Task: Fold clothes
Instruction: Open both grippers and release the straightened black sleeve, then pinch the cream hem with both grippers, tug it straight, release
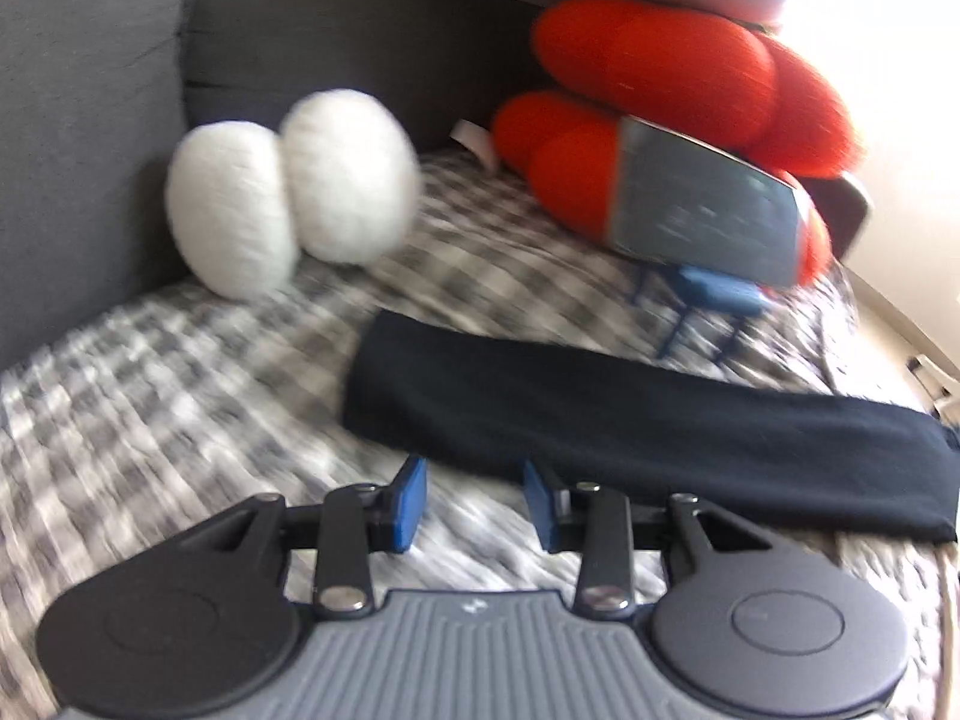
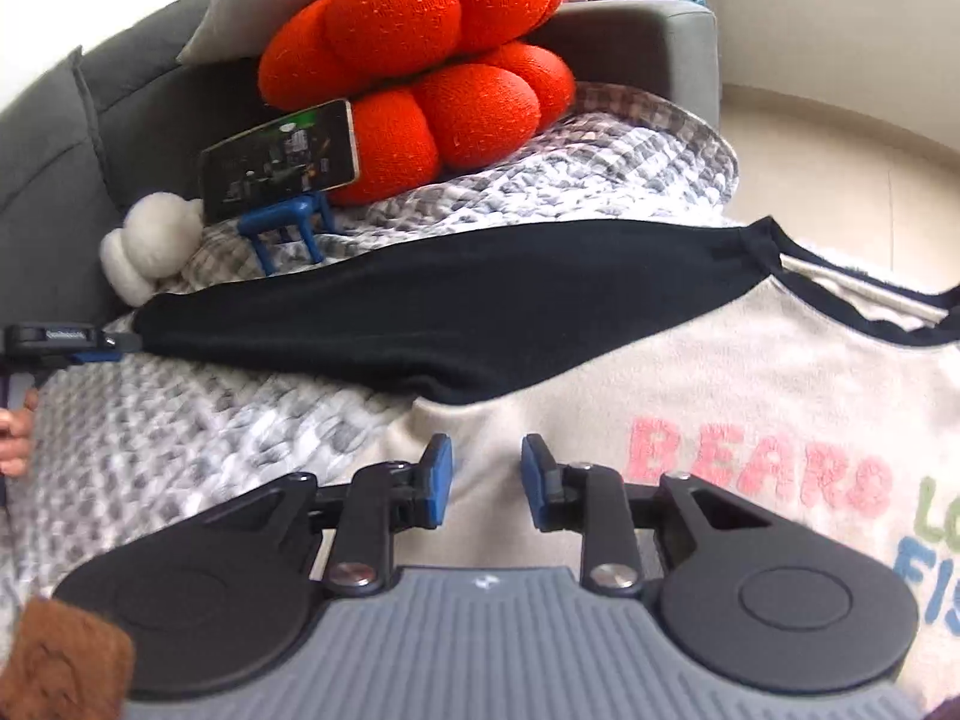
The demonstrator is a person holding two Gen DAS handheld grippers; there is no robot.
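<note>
Where right wrist looks, cream shirt (image 2: pixel 690 372), lettering (image 2: pixel 756 474)

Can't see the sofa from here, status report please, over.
Left tool open at black sleeve edge. Right tool open over cream shirt. Phone stand behind sleeve, apart.

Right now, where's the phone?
In the right wrist view, the phone is upper left, propped on a blue stand against the red cushion, behind the black sleeve.

The right gripper (image 2: pixel 487 480) hangs with jaws apart over a cream sweatshirt with a black sleeve (image 2: pixel 690 396), spread on a grey checked blanket (image 2: pixel 180 438).
</note>
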